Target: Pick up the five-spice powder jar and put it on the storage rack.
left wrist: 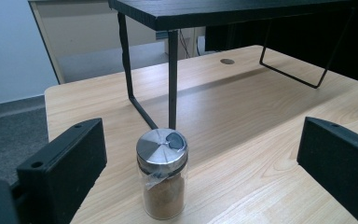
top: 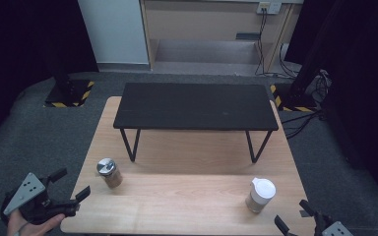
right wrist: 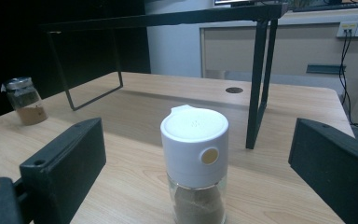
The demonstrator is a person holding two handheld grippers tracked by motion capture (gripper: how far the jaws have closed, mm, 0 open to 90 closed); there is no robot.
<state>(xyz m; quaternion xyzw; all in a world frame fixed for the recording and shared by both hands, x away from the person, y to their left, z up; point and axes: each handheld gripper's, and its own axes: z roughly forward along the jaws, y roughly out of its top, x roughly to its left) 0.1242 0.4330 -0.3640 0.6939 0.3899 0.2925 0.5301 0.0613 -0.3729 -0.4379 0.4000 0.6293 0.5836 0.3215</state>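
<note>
A small glass jar with a silver lid (top: 109, 172) (left wrist: 162, 173) and brown powder stands on the wooden table's left side. My left gripper (top: 70, 186) (left wrist: 200, 163) is open just off the table's left front corner, jaws wide apart and pointing at the jar, which stands ahead of them untouched. A glass jar with a white cap (top: 261, 194) (right wrist: 196, 164) stands at the right front. My right gripper (top: 296, 219) (right wrist: 198, 168) is open at the bottom right edge, its jaws aimed at that jar without touching it.
A low black shelf on thin metal legs (top: 196, 106) stands across the back half of the wooden table (top: 192, 201). Beyond the table are grey carpet, a cabinet and cables. The silver-lidded jar (right wrist: 25, 101) also shows far left in the right gripper view.
</note>
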